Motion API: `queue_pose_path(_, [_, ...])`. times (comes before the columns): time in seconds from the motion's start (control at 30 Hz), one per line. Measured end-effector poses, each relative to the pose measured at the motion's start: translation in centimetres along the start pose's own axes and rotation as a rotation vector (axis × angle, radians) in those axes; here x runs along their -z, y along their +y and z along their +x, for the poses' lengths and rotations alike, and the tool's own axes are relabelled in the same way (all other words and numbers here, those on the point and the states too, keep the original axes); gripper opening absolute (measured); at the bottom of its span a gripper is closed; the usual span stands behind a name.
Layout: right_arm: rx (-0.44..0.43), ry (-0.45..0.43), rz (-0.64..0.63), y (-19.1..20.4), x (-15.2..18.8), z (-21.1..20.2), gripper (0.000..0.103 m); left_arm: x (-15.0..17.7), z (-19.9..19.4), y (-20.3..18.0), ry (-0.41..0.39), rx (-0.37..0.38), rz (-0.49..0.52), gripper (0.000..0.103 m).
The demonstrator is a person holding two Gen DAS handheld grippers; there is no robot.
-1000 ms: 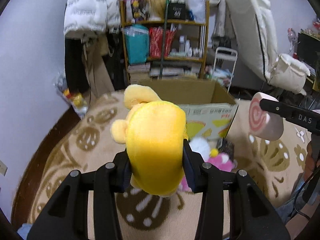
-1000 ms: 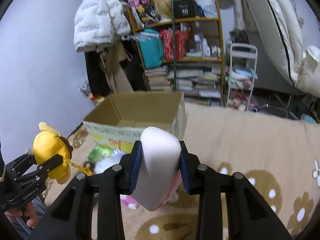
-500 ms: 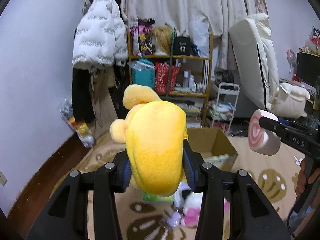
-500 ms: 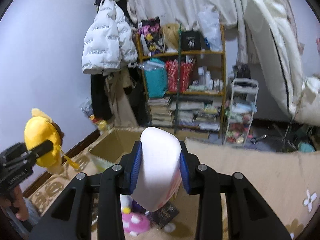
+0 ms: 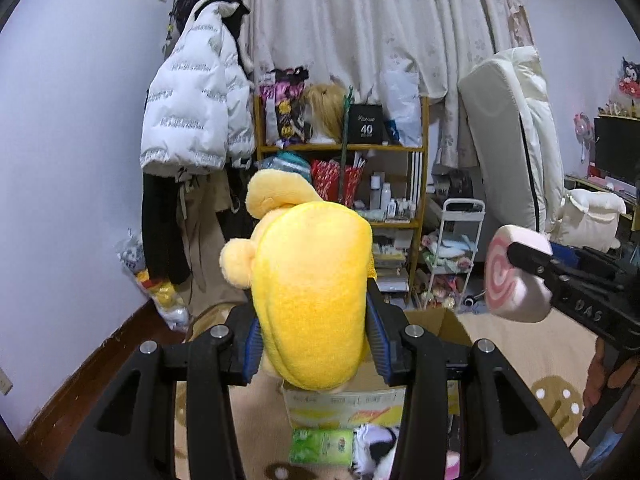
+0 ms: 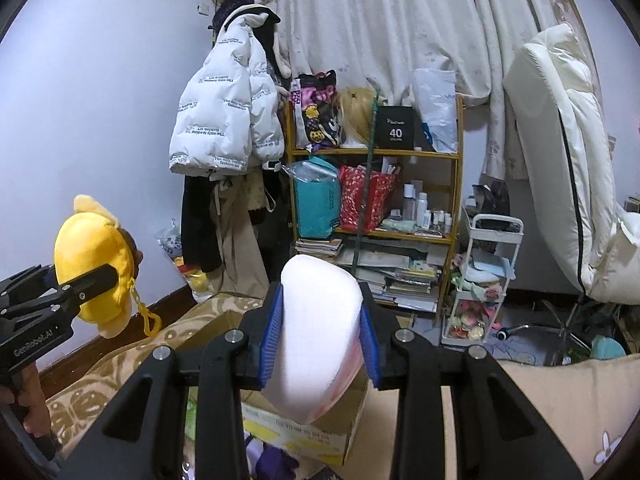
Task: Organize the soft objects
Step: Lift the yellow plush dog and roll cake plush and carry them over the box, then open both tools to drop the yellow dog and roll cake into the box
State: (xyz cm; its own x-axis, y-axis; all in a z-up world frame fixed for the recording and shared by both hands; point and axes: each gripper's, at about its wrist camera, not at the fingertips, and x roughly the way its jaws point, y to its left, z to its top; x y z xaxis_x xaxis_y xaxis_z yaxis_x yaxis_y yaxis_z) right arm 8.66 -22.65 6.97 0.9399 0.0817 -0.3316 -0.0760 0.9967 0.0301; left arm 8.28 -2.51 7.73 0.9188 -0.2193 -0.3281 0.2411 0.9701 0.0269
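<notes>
My left gripper (image 5: 312, 344) is shut on a yellow plush toy (image 5: 312, 300) and holds it raised above an open cardboard box (image 5: 448, 324). The plush also shows in the right wrist view (image 6: 94, 268) with a yellow clip hanging from it. My right gripper (image 6: 320, 344) is shut on a white and pink swirl-roll plush (image 6: 318, 336), held above the same box (image 6: 340, 428). The roll plush shows at the right of the left wrist view (image 5: 516, 276). Most of the box's inside is hidden behind the toys.
A green packet (image 5: 322, 446) and a black-and-white plush (image 5: 376, 446) lie on the beige patterned rug (image 5: 560, 396) in front of the box. Behind stand a wooden shelf (image 6: 376, 216), a hanging white jacket (image 6: 224, 120), a white trolley (image 6: 486, 280) and a white chair (image 6: 572, 168).
Both grippers have lifted and tilted up with their toys still held. The box and rug have dropped toward the bottom of both views, and the curtain and wall fill more of them.
</notes>
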Motion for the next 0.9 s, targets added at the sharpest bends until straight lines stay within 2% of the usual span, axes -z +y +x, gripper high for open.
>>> queue_pose_path(0.13, [-0.001,-0.017,-0.036,0.4,-0.3,1.0,0.037,-0.8,0.9,-0.8,-0.017,0.012,0.038,0.043])
queue_pose_path(0.3, [-0.019,-0.024,-0.046,0.9,0.1,2.5,0.037,-0.5,2.5,-1.0,-0.015,0.012,0.031,0.043])
queue_pose_path(0.6, [-0.051,0.044,-0.031,0.6,2.5,6.1,0.038,2.0,7.0,-0.6,0.078,0.034,-0.011,0.044])
queue_pose_path(0.9, [-0.070,0.111,-0.010,-0.5,4.8,8.8,0.039,4.3,10.7,-1.5,0.173,0.066,-0.008,0.045])
